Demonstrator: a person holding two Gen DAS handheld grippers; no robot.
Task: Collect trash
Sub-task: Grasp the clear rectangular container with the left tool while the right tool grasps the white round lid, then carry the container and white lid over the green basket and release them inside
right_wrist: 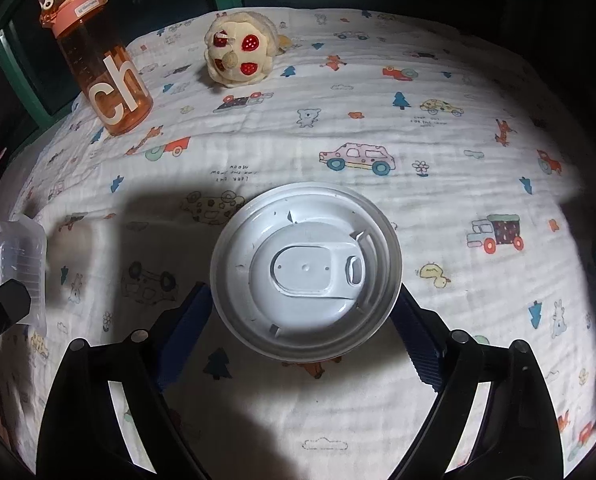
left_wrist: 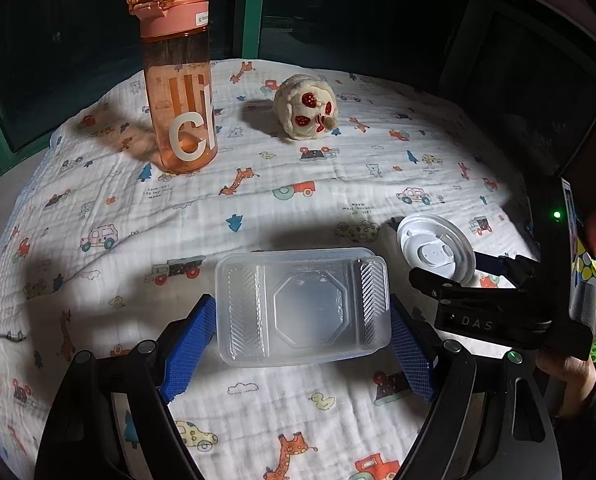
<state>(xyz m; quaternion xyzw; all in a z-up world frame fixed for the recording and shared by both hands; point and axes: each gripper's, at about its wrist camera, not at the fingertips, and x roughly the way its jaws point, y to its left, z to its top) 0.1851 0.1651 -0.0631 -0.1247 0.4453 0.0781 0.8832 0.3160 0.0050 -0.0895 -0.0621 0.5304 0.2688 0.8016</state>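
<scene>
Two bystanders behind: bottle (left_wrist: 180,76), plush toy (left_wrist: 305,108). Left gripper (left_wrist: 302,340) hugs plastic container (left_wrist: 302,306); right gripper (right_wrist: 303,320) straddles lid (right_wrist: 305,270), contact unclear.

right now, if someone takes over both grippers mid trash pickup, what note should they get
Left gripper: pads touch both ends of the clear plastic container, which lies on the printed cloth.
Right gripper: pads straddle the white cup lid; firm grip unclear, lid not lifted.
Orange bottle and plush toy stand at the back, probably not trash.
Done: both grippers placed on their items.
Left: confirm the lid grip, lift both, carry them to a bin; none is in view.
</scene>
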